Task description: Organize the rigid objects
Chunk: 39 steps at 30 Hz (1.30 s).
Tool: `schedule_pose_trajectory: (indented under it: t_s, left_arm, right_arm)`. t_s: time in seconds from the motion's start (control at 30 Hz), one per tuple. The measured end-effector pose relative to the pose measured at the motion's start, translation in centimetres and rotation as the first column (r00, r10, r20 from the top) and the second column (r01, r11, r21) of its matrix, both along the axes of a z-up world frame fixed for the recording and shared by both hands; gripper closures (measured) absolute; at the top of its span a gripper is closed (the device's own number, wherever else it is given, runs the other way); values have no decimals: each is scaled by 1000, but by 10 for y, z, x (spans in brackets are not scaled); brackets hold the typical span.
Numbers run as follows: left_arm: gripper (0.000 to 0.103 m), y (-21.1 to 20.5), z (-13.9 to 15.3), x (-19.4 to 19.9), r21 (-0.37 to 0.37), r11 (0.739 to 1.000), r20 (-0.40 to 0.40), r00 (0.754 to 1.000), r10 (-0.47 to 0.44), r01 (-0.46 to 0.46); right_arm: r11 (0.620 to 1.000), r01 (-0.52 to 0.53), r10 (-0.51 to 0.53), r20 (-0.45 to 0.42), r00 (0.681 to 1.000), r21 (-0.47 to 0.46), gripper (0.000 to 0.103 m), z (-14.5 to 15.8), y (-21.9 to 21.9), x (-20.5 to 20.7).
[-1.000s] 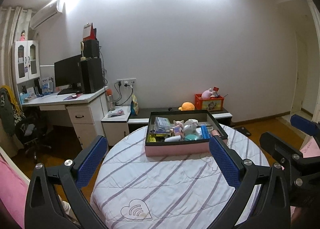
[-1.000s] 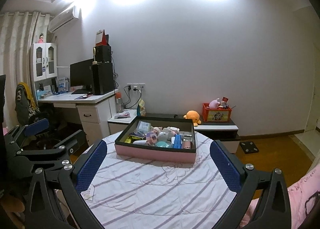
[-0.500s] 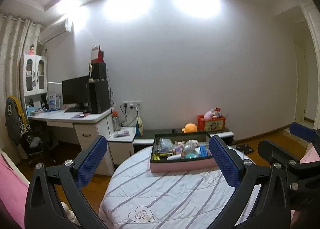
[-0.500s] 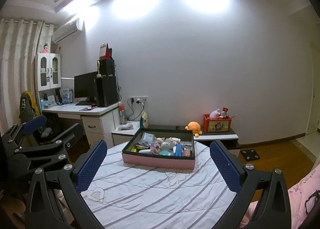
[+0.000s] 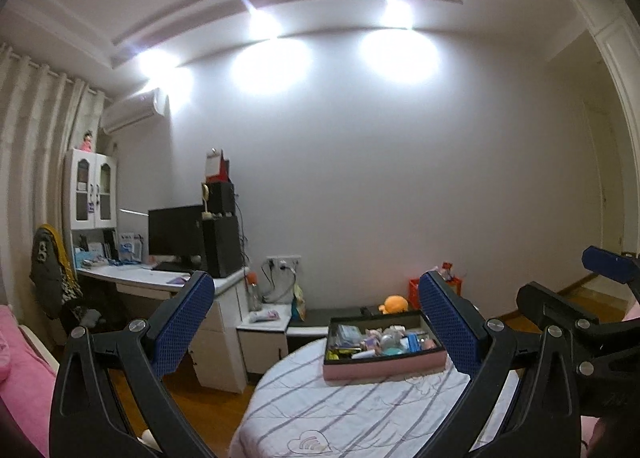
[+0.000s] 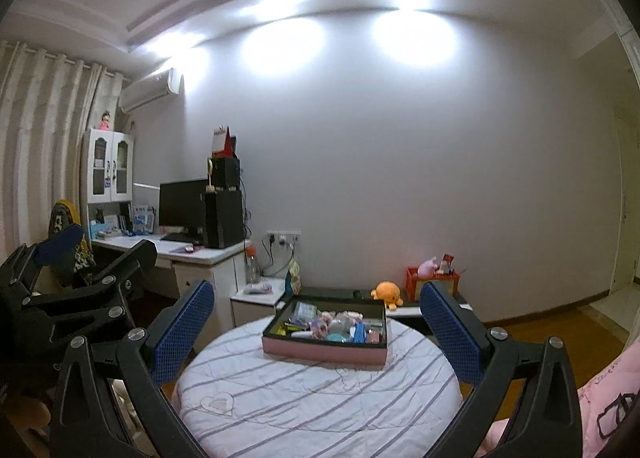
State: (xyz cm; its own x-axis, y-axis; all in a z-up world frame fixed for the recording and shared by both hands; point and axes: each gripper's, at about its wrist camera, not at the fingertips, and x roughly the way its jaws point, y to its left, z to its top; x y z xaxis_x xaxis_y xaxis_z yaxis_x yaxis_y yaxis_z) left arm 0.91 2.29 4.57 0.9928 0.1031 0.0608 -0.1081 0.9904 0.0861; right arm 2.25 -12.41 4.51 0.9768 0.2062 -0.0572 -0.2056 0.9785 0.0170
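A pink box with a black inside (image 5: 384,362) stands on a round table with a striped white cloth (image 5: 340,414). It holds several small items, among them a teal round thing and a blue thing. The box also shows in the right wrist view (image 6: 325,350) on the table (image 6: 304,398). My left gripper (image 5: 316,322) is open and empty, well back from the box. My right gripper (image 6: 318,322) is open and empty, also well back. Each gripper shows at the edge of the other's view.
A white desk (image 6: 192,258) with a monitor and speakers stands at the left. A low cabinet behind the table carries an orange plush (image 6: 386,294) and a red box (image 6: 432,284). Pink bedding (image 6: 600,410) lies at the right. A chair with clothes (image 5: 52,274) is far left.
Both grippers have drawn back and tilted up, so the box and table look smaller and lower and the ceiling lights come into view. Both stay open.
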Motion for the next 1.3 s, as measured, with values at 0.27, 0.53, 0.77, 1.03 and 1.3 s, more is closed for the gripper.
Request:
schedule_pose_trajectory:
  t_s: [0.27, 0.53, 0.77, 1.03, 1.3]
  left_arm:
    - [0, 5, 6, -28, -11, 1000, 60, 998, 16, -15]
    - [0, 8, 2, -25, -13, 1000, 47, 999, 1, 0]
    - [0, 4, -7, -22, 1, 1000, 12, 1000, -19, 19]
    - [0, 4, -9, -19, -10, 999, -9, 999, -40, 40]
    - [0, 5, -10, -19, -7, 999, 1, 999, -35, 35]
  right_arm:
    - [1000, -26, 26, 36, 999, -13, 0, 4, 12, -28]
    - [1000, -1, 2, 62, 998, -25, 0, 6, 14, -34]
    - [997, 55, -52, 63, 997, -45, 0, 1, 15, -34]
    - [997, 59, -58, 44, 997, -45, 0, 1, 16, -35]
    - [998, 56, -54, 46, 997, -42, 0, 2, 17, -34]
